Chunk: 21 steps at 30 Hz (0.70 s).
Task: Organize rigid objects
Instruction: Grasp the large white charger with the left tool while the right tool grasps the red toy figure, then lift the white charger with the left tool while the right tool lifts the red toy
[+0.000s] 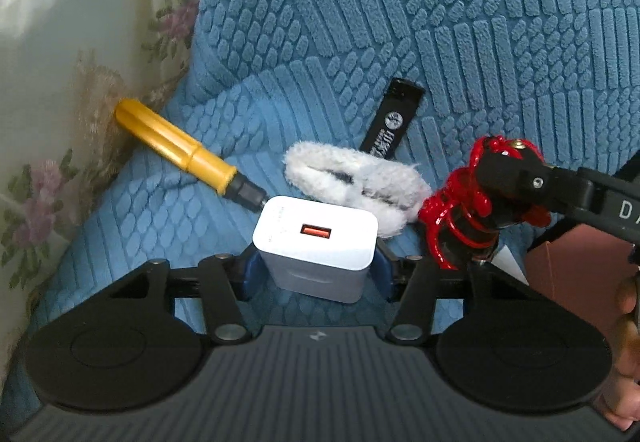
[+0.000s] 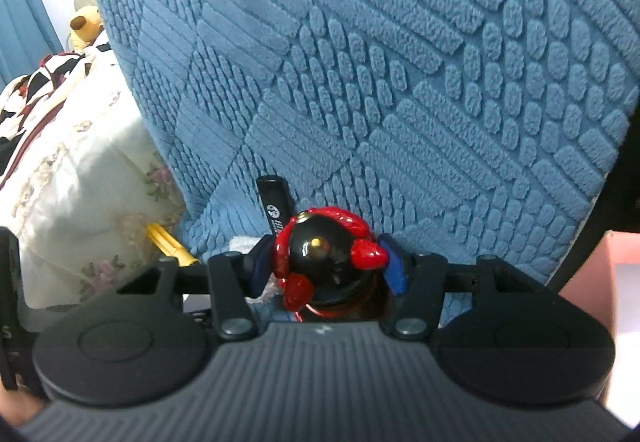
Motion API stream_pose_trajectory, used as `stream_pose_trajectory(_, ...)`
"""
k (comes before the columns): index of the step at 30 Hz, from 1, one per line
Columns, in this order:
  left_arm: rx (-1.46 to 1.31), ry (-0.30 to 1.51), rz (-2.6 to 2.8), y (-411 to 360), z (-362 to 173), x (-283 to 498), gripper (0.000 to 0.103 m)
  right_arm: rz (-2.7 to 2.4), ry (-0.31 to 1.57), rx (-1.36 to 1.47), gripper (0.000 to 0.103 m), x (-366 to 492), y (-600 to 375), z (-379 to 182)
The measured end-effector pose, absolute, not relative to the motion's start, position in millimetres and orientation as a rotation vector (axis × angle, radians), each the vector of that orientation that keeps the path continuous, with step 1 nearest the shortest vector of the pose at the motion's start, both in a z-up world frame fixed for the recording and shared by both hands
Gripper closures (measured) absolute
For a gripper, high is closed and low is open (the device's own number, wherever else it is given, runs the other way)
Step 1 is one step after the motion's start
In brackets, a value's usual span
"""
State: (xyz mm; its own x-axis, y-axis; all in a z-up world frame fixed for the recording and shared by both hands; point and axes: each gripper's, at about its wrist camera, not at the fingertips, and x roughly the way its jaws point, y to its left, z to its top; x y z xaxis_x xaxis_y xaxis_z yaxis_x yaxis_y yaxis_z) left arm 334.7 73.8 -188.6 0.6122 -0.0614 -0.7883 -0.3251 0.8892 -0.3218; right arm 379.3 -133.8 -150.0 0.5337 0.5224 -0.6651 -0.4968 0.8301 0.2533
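Note:
My left gripper (image 1: pixel 316 266) is shut on a white USB charger (image 1: pixel 316 246) with an orange port, held just above the blue textured sofa cover (image 1: pixel 400 22). My right gripper (image 2: pixel 326 268) is shut on a black ornament wrapped in red cord (image 2: pixel 326 262); it also shows in the left wrist view (image 1: pixel 480 198), to the right of the charger. On the cover lie a yellow-handled screwdriver (image 1: pixel 176 146), a white fluffy hair clip (image 1: pixel 356 182) and a black lighter (image 1: pixel 392 122).
A floral cream cushion (image 1: pixel 60 82) borders the cover on the left. A pink-brown box (image 1: pixel 576 274) stands at the right. The sofa back (image 2: pixel 400 42) rises behind the objects.

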Motion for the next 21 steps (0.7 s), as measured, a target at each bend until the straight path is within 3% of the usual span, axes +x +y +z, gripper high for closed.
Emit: stream_pose_trajectory(21, -0.402, 0.895, 0.125, 71.2, -150.2, 258.4, 0.045, 0.523, 0.773, -0.122, 0.044, 275.9, -141.2, -128.7)
